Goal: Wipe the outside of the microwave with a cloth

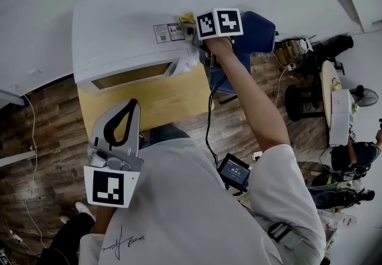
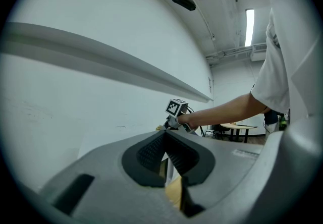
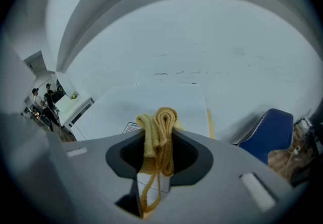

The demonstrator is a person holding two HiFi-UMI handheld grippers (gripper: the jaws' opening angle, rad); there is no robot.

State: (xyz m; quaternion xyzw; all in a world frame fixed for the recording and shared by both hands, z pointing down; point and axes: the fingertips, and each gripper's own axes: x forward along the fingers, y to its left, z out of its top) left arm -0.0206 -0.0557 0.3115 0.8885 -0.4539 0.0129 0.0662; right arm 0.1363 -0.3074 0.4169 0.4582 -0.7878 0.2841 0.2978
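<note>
- Left tongs point(image 2: 164, 142), nearest, at 7 o'clock in the head view: jaws together on nothing, above the table's point(image 1: 161, 102) near edge. Judged risk: the microwave point(image 1: 125, 37) is unbraced and may slide under a hard stroke.
- Right tongs point(image 3: 159, 143), at 12 o'clock: clamped on the folded yellow cloth point(image 3: 161, 119). Judged risk: drag could pull the fold loose.
- The cloth protrudes past the tips, over the microwave's top right edge beside its label point(image 1: 168, 32); contact cannot be confirmed.
</note>
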